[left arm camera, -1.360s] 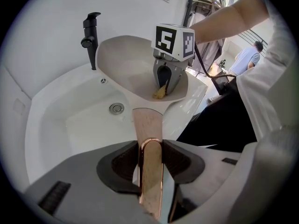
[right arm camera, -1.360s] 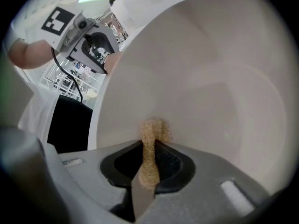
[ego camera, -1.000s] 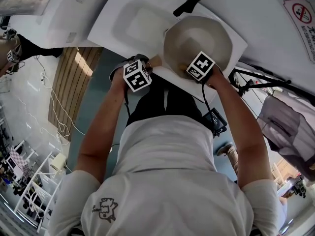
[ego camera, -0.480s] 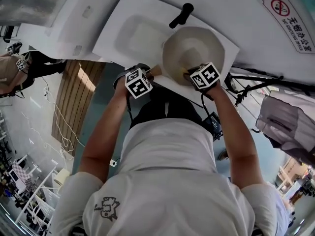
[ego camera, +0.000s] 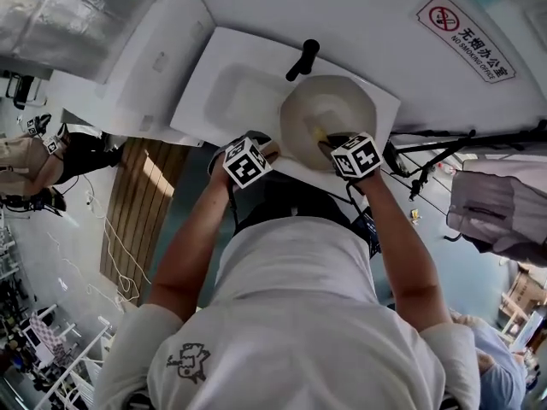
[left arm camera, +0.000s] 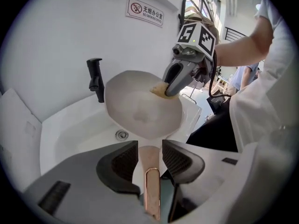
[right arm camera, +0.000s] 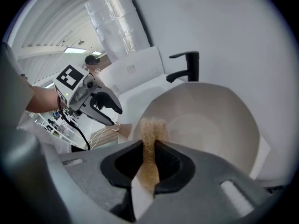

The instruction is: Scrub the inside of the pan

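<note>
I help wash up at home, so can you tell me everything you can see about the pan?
The pan is round, deep and cream-coloured inside, smooth and looking empty. Its pale handle has a coppery strip along it. The pan is held tilted over the white sink. The left gripper's jaws clamp the handle, and the brownish sponge in the right gripper touches the pan's inside near the rim.
</note>
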Demonstrator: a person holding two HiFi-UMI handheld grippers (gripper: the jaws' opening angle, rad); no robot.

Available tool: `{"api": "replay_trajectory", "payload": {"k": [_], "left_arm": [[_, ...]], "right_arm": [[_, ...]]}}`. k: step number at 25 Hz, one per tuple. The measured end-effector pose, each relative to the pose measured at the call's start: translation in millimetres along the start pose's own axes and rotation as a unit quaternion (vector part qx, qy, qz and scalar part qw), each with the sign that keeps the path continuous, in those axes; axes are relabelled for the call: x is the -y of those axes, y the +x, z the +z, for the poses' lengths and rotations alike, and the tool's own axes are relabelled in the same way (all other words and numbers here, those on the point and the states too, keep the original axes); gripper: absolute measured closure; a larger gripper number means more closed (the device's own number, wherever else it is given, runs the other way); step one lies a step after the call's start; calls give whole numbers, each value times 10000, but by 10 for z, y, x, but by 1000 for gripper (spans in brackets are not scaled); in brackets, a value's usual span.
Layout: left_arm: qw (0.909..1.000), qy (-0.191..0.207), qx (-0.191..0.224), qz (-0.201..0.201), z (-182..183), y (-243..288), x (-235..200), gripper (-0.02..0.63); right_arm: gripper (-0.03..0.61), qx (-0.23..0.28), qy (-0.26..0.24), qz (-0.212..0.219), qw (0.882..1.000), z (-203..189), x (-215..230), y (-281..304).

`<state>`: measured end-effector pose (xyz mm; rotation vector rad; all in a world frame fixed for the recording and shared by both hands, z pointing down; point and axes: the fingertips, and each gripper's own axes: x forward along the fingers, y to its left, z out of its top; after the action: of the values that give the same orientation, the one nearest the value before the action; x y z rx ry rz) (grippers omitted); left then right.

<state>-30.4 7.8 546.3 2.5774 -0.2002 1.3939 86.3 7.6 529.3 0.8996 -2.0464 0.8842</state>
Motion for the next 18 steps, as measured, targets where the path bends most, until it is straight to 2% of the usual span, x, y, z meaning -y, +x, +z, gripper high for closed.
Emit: {"api": "replay_trajectory", "payload": {"k": [4, 9, 12, 18], "left_arm": [[9988, -185, 461, -47, 241, -155, 52, 456], [9909, -461, 1258, -129, 685, -524, 216, 470], [9841, -495, 1702, -111, 925, -745, 338, 499], [9622, -697, 2612, 342, 1429, -1199, 618, 532]], "right_arm": [[514, 329, -53, -194, 9993, 103, -61, -209], [515, 932, -91, -295, 9952, 260, -202, -557], [515, 1379, -185, -257, 9899, 357, -336, -840], [515, 1963, -664, -55, 9783, 349, -547, -1484]]}}
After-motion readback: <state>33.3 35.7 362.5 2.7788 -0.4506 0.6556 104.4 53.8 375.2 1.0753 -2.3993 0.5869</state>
